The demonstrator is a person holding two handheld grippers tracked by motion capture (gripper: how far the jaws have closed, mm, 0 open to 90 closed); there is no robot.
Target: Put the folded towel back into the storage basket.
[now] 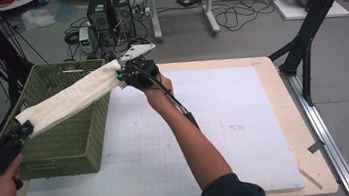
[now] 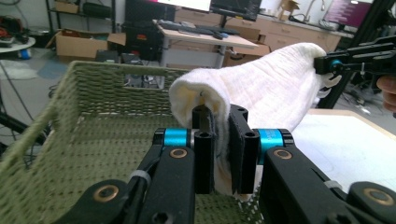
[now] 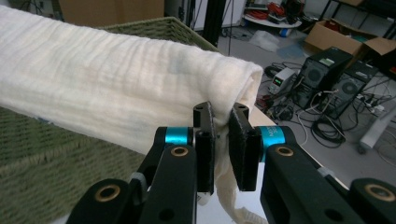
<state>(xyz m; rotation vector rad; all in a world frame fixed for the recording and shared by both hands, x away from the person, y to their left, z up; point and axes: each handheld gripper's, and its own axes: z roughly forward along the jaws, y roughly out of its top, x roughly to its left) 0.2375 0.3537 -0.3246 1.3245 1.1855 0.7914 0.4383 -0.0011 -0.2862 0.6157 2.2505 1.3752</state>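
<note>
At the left, the near end of a long cream-white woven cloth [image 1: 69, 97], folded into a band, is being pinched between the pressed-together jaws of the left gripper [image 1: 21, 130], just outside the near corner of a green wicker basket [image 1: 75, 145]. The cloth is being stretched in the air across the basket's open top, well clear of its floor, towards the right gripper [image 1: 123, 76], whose jaws are likewise being squeezed onto the far end near the basket's far right corner.

A slip is being risked at either end: only a thin edge of fabric seems to be caught in each pinch, though the depth of the bite is being hidden by the jaws. Should the band be pulled tauter, one end could be dragged free and the cloth dropped half over the basket's rim onto the white gridded table mat [image 1: 208, 139]. Sagging fabric could also be snagged on the wicker weave.
</note>
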